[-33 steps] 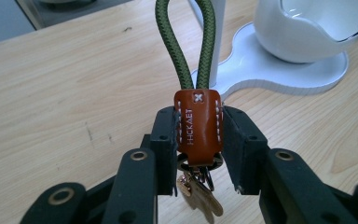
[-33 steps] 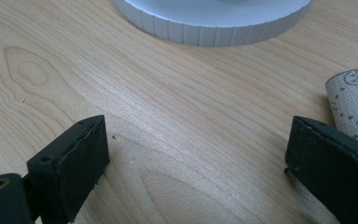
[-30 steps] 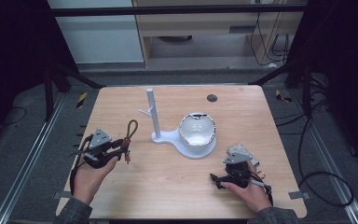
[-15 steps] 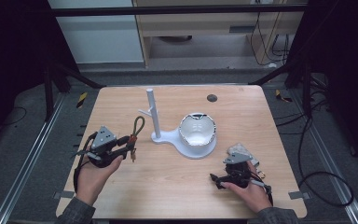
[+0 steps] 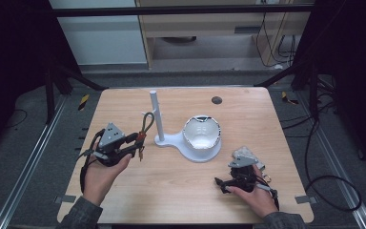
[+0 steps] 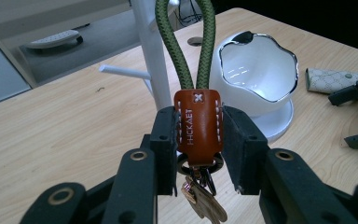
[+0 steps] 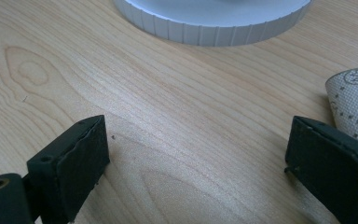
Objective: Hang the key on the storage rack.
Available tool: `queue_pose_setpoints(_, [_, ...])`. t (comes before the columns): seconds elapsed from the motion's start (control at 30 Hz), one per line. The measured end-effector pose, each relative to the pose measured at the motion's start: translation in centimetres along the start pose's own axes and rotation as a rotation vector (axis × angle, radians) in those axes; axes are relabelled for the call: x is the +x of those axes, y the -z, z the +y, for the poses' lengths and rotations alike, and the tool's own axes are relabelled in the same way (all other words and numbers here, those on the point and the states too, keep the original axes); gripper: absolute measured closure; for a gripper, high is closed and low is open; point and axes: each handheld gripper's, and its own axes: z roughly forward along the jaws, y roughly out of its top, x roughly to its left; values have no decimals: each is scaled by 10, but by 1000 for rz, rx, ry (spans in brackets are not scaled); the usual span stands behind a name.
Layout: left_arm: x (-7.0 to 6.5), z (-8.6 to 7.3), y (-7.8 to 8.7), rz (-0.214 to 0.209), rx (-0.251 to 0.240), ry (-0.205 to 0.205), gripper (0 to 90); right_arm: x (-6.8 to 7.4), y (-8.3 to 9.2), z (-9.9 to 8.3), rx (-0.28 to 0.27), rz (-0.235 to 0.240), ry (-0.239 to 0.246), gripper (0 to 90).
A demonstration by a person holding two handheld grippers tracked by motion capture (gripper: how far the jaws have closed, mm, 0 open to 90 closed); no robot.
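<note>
Clamping a keychain (image 6: 198,121) by its brown leather tab, the left gripper (image 6: 198,140) has its two black pads pressed against the tab's sides. That tab is a short sleeve of tan-brown leather with white stitching down both edges, a small white cross stitch near its top and stamped lettering running along its length. Out of the top of the sleeve rises a loop of olive-green braided cord, its two strands standing nearly upright and side by side. Below the sleeve hang a dark metal ring and clip, and under these a pale gold key dangles between the gripper's arms.

From the high view the keychain (image 5: 144,128) sits at the tip of the left gripper (image 5: 136,140), lifted off the wooden table (image 5: 181,191), with the cord loop close beside the white post (image 5: 156,114) of a stand. The post has a short peg sticking out sideways, and it shares a white base with a white bowl (image 5: 201,134) with a wavy, silver-edged rim.

The right gripper (image 5: 226,183) rests low on the table near the front right, its jaws spread wide with bare wood between them. A small patterned cream pouch (image 5: 244,154) lies just beside it, near the base of the bowl.
</note>
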Motion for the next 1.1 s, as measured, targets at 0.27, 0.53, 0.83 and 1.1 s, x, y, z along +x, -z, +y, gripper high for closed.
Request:
queue_pose_setpoints(0.27, [0,7,-14,12,6,5,659,0,0,0,-1,-1,7,60])
queue_pose_setpoints(0.53, [9,4,-30,28,30,35,658,0,1,-1,-1,1,9,60])
queue_pose_setpoints(0.83, [12,-2,-48,27,43,57,657,0,1,-1,2,4,8,60])
queue_pose_setpoints(1.1, [11,-8,-62,45,45,61,656,0,1,-1,3,4,7,60])
